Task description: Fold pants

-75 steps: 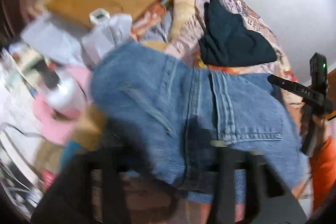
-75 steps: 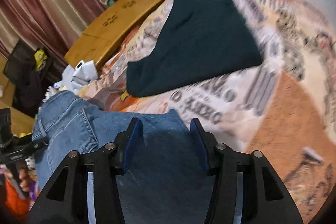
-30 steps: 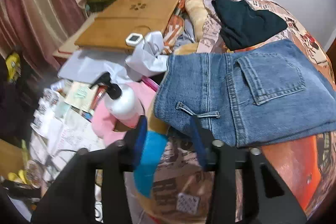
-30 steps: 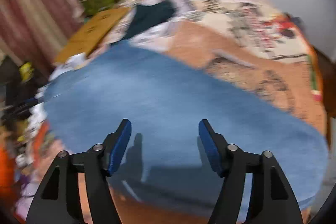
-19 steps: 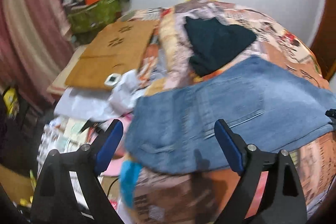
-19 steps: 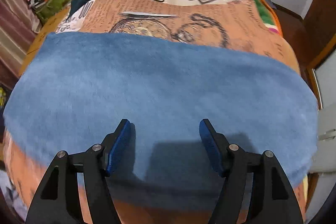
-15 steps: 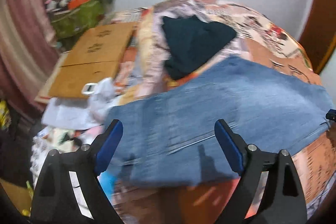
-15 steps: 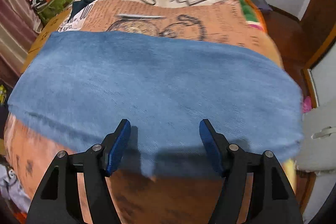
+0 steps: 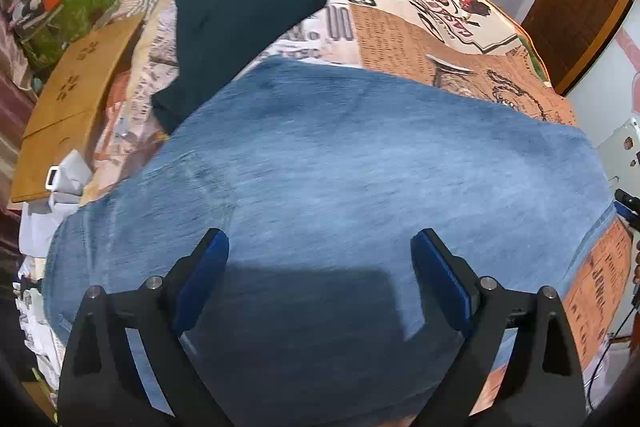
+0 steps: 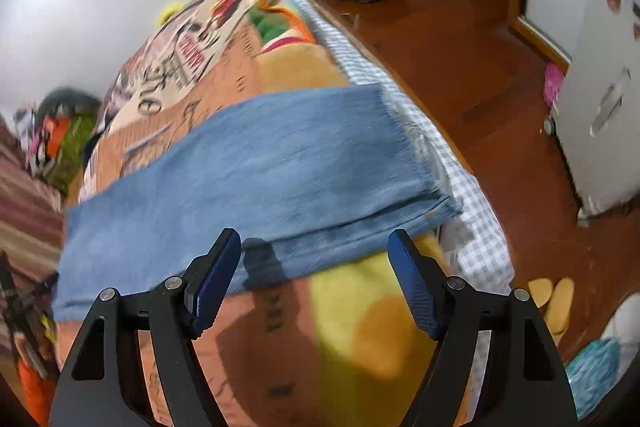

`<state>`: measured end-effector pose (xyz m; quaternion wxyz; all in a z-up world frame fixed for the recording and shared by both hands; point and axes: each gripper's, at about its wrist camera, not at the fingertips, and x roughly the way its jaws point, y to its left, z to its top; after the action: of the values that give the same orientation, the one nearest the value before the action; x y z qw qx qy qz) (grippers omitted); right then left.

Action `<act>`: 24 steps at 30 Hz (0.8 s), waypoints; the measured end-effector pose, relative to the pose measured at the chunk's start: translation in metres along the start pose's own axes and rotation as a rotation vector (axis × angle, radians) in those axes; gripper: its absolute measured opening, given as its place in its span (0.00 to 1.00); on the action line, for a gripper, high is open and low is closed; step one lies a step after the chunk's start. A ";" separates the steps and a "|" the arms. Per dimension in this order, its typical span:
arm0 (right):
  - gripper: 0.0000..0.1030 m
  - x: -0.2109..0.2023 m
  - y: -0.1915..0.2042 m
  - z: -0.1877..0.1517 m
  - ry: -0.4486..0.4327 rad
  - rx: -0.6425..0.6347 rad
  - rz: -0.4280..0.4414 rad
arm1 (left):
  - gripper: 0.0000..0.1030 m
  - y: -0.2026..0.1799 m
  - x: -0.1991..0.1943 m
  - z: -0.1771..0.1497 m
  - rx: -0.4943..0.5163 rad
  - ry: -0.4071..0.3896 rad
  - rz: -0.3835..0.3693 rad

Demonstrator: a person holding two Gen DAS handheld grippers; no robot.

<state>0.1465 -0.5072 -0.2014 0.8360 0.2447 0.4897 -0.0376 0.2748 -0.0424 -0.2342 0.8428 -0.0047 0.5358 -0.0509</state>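
The jeans point(image 10: 248, 163) lie lengthwise across the bed point(image 10: 352, 327); right tool point(image 10: 314, 275), nearer the hems, empty and opening; left tool point(image 9: 320, 267) likewise, over the middle.

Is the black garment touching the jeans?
Touching. In the left wrist view the jeans overlap the lower edge of the black garment, with no blanket showing between them.

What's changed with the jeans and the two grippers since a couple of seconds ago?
The jeans, bunched and held up before, now lie flat along the bedspread, let go. The left gripper hangs over them with jaws opening, nothing between. The right gripper, also opening, now looks at the hem end. The dark garment stayed put.
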 end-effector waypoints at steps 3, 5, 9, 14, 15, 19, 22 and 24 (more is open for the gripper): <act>0.71 0.019 -0.004 0.007 0.030 0.056 0.039 | 0.95 -0.018 0.005 0.006 0.042 0.013 0.009; 0.67 0.023 -0.011 0.006 0.036 0.106 0.073 | 0.95 -0.030 0.008 0.010 0.065 0.024 -0.001; 0.40 0.018 -0.016 0.007 0.026 0.142 0.089 | 0.95 -0.053 0.015 0.016 0.094 0.047 -0.030; 0.04 0.001 -0.020 0.010 -0.045 0.082 0.029 | 0.95 -0.081 0.020 0.019 0.137 0.050 -0.034; 0.03 -0.005 -0.018 0.009 -0.068 0.057 -0.005 | 0.95 -0.086 0.021 0.020 0.145 0.051 -0.032; 0.04 -0.008 -0.022 0.013 -0.065 0.036 -0.036 | 0.95 -0.101 0.022 0.019 0.167 0.050 -0.034; 0.09 -0.014 -0.025 0.014 -0.051 0.036 -0.086 | 0.95 -0.108 0.022 0.017 0.177 0.049 -0.046; 0.20 -0.021 -0.027 0.012 -0.029 0.055 -0.134 | 0.95 -0.114 0.021 0.016 0.190 0.046 -0.050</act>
<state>0.1371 -0.5403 -0.1886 0.8315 0.2337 0.4917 -0.1105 0.2887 -0.1585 -0.2397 0.8253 0.0629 0.5476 -0.1224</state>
